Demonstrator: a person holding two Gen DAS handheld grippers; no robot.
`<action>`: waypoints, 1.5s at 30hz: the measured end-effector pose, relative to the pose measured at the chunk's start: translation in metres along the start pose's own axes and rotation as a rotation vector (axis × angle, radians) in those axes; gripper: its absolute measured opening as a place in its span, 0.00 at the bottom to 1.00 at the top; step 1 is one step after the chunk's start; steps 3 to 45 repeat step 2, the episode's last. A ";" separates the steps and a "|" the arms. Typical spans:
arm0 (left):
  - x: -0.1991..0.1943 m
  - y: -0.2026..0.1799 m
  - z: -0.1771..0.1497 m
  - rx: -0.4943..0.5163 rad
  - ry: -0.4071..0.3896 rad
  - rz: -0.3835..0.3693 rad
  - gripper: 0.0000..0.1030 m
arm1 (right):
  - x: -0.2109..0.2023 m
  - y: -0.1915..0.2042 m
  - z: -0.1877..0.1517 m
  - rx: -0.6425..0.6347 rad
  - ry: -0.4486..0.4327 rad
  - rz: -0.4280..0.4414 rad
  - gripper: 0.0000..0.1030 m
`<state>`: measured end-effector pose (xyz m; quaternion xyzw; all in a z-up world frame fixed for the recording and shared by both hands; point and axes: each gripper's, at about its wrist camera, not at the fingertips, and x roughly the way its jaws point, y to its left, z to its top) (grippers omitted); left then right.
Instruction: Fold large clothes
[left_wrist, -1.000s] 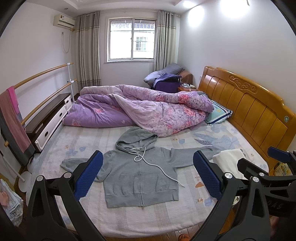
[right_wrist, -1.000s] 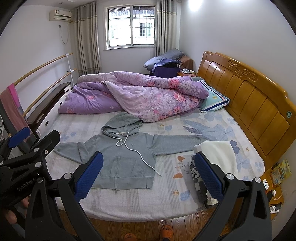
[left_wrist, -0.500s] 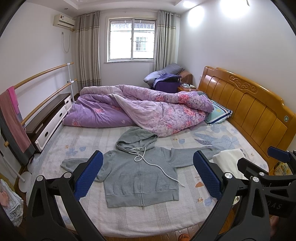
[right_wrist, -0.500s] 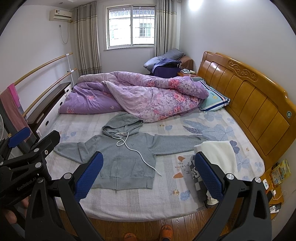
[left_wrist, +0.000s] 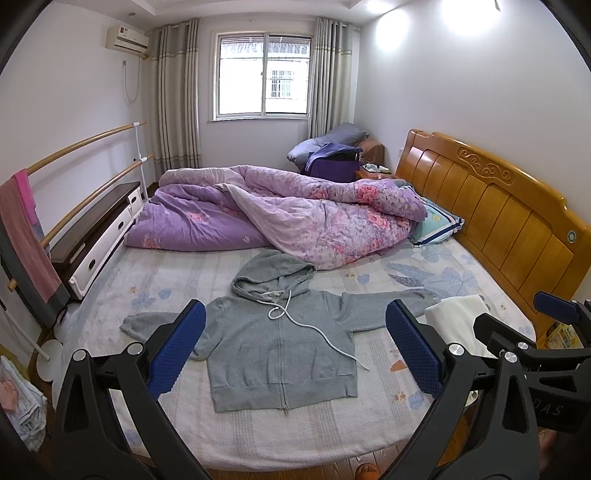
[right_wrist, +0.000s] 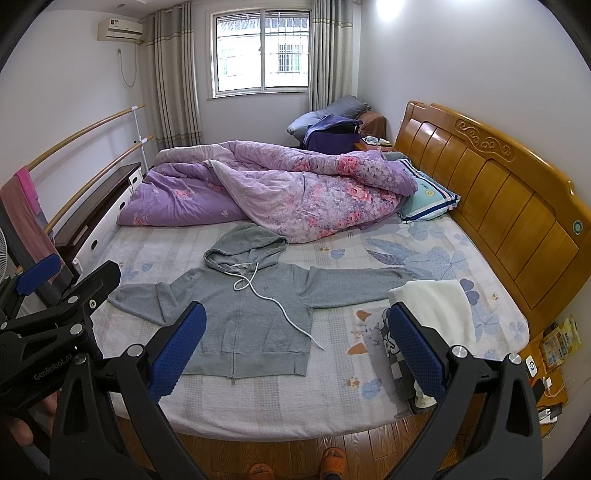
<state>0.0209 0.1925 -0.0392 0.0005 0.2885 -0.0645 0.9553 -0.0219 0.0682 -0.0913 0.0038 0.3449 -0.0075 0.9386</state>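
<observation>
1. A grey zip-up hoodie (left_wrist: 275, 354) lies flat on its back on the bed, front side up, zipper closed from hem to neck.
2. Both sleeves are spread out sideways; the one toward the headboard lies straight, the other bends slightly.
3. The hood is open and rumpled, its top touching the quilt.
4. A white drawstring (right_wrist: 275, 304) trails loose across the chest.

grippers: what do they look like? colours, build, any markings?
Both alike: left gripper and right gripper have black angular frames with silver bolts and blue textured pads. The left one's side reads "GenRobot.AI" in the right view. No cables visible.
</observation>
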 end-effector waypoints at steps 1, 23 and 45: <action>0.000 0.001 -0.001 -0.001 0.002 0.000 0.95 | 0.000 0.000 0.000 -0.001 0.002 -0.001 0.92; 0.002 0.002 -0.001 -0.001 0.004 -0.001 0.95 | 0.000 0.000 0.000 -0.002 0.004 0.000 0.92; 0.002 0.002 -0.001 -0.001 0.004 -0.001 0.95 | 0.000 0.000 0.000 -0.002 0.004 0.000 0.92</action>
